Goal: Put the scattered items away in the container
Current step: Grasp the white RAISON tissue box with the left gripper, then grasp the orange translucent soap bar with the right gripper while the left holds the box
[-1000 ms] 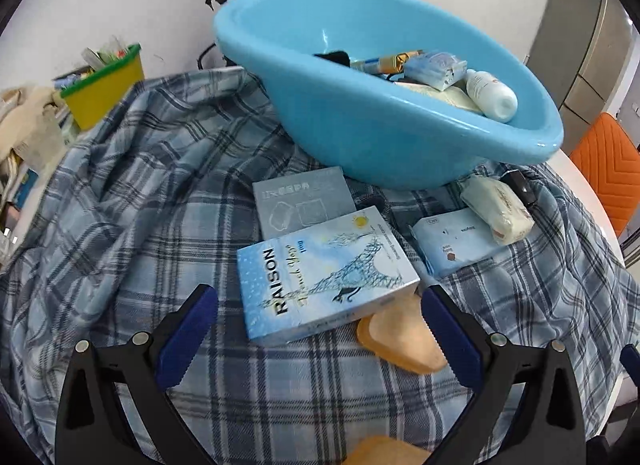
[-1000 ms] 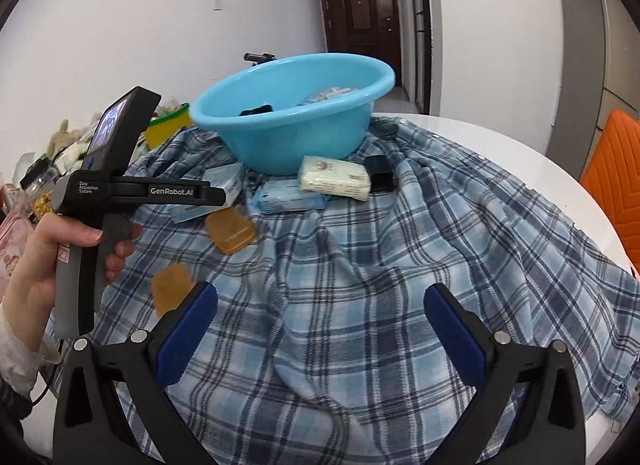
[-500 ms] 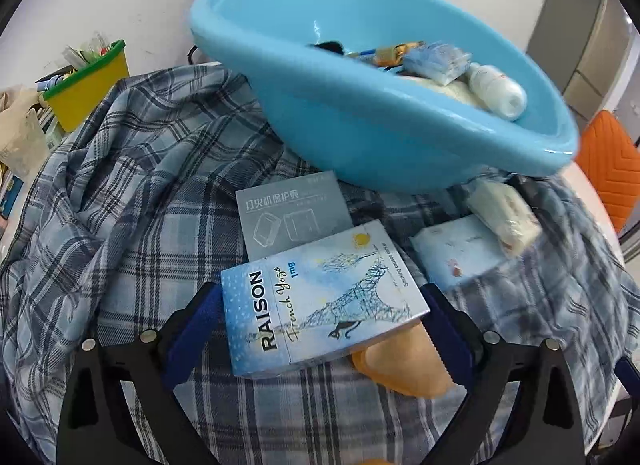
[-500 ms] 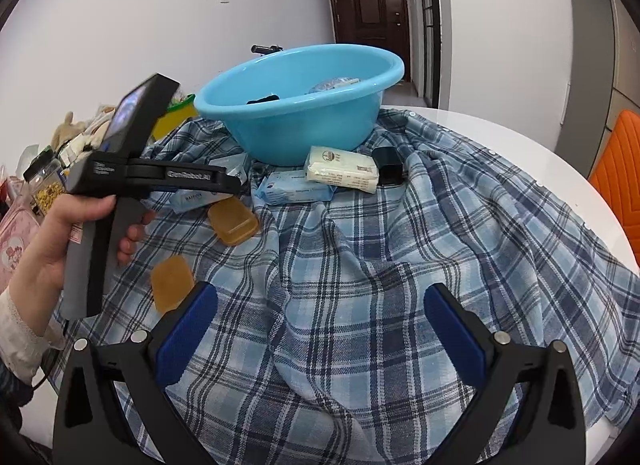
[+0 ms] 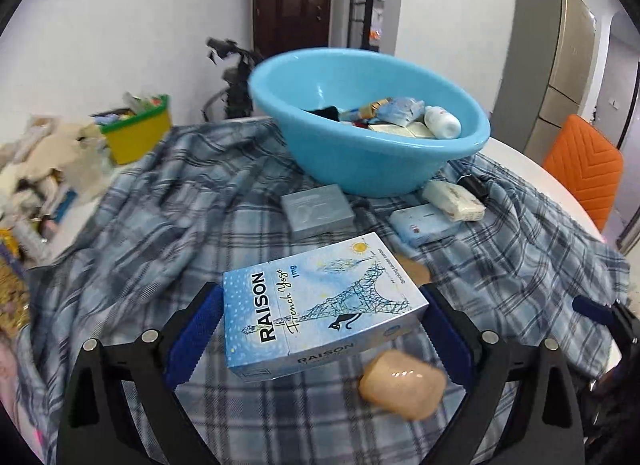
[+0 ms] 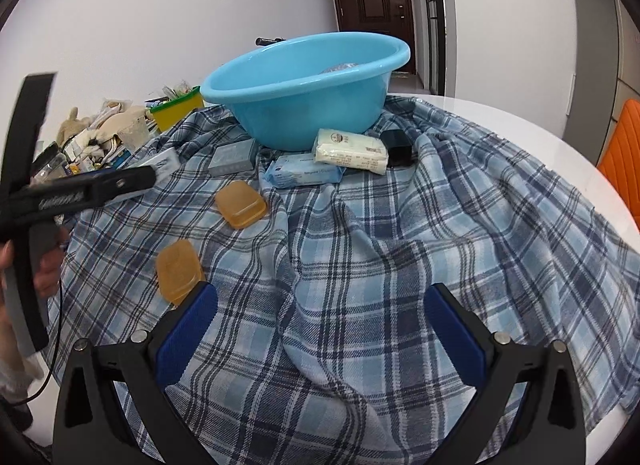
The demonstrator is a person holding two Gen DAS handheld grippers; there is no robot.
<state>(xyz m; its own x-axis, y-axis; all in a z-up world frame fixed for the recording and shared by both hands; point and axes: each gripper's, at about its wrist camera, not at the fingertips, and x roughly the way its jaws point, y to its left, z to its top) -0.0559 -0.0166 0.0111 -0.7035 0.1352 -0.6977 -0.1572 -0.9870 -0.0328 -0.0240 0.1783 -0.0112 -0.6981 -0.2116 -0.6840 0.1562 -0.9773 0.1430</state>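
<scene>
My left gripper (image 5: 320, 329) is shut on a blue RAISON box (image 5: 320, 309) and holds it lifted above the plaid cloth. The blue basin (image 5: 368, 121) stands beyond it and holds several small items. A grey box (image 5: 318, 211), a blue tissue pack (image 5: 424, 223), a white pack (image 5: 454, 199) and a black item (image 5: 474, 185) lie by the basin's foot. An orange soap bar (image 5: 402, 383) lies under the box. My right gripper (image 6: 320, 339) is open and empty over the cloth. In its view lie two orange soap bars (image 6: 240, 203) (image 6: 178, 269) and the basin (image 6: 304, 89).
The plaid cloth (image 6: 400, 265) covers a round white table (image 6: 540, 145). A yellow bin (image 5: 138, 133) and clutter (image 5: 36, 169) sit at the left. An orange chair (image 5: 584, 169) stands at the right. The left gripper's handle (image 6: 60, 193) shows in the right wrist view.
My left gripper closed on the RAISON box and lifted it off the cloth, pulling back from the basin. My right gripper stayed open and nearly still.
</scene>
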